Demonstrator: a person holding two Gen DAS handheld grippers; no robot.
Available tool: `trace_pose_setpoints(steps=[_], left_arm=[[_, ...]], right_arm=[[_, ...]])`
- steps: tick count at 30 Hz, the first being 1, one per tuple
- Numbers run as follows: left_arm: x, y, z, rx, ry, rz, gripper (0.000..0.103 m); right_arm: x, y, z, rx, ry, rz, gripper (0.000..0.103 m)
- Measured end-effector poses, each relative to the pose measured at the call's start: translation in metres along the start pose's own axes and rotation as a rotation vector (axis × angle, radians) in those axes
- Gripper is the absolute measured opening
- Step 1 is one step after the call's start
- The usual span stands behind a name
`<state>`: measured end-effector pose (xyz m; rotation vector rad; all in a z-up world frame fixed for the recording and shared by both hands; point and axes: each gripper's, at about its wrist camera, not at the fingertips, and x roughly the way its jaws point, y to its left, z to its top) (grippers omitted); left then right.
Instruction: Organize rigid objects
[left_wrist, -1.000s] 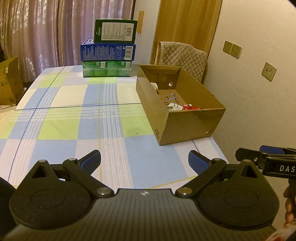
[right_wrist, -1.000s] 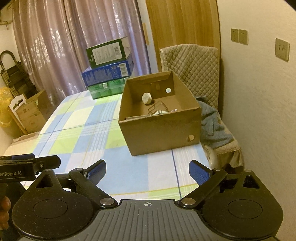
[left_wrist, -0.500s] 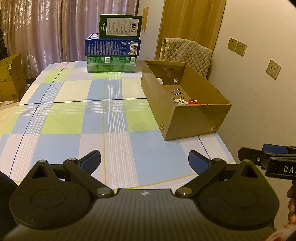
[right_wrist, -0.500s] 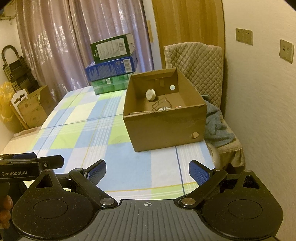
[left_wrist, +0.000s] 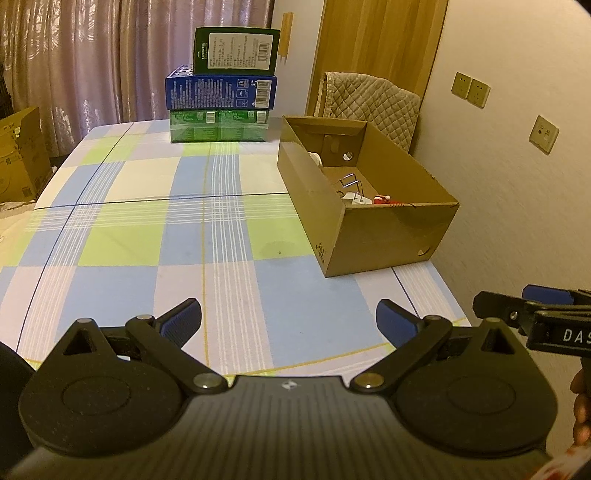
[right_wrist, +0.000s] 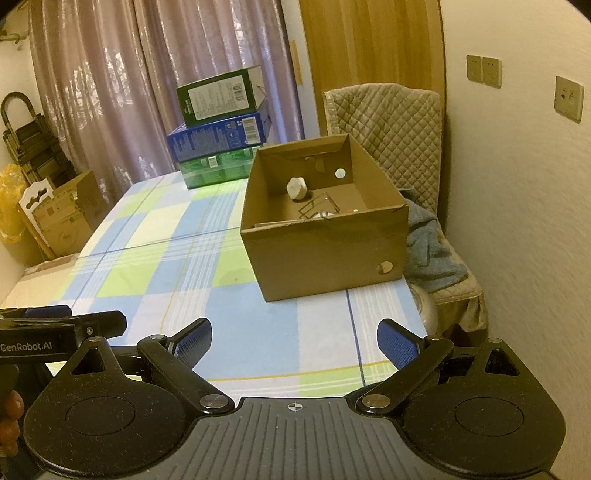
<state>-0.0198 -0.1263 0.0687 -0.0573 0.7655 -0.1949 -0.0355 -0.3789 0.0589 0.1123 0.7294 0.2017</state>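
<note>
An open cardboard box (left_wrist: 384, 232) stands on the checked tablecloth at the table's right edge; it also shows in the right wrist view (right_wrist: 325, 247). Inside lie a white plug (left_wrist: 356, 199), a red item (left_wrist: 384, 200), a wire clip (right_wrist: 319, 208) and a white knob (right_wrist: 296, 187). My left gripper (left_wrist: 289, 318) is open and empty above the table's near edge. My right gripper (right_wrist: 294, 339) is open and empty, level with it, to its right.
A stack of three boxes, green, blue and dark green (left_wrist: 221, 88), stands at the table's far end. A quilted chair (right_wrist: 388, 122) with a blue cloth (right_wrist: 428, 247) is behind the cardboard box. The wall is close on the right. Cartons (right_wrist: 62, 214) sit on the floor at left.
Both grippers have drawn back and risen a little from the box, so more of the table shows. Both stay open and empty.
</note>
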Motion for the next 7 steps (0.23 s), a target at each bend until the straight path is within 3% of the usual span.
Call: trace_pose_setpoints(steps=[7], left_arm=[[-0.0034,0.0010,-0.0006,-0.012,-0.020,-0.029,0.100]], right_arm=[[-0.0006,-0.0020,-0.0005,0.001,-0.001,-0.003,0.094]])
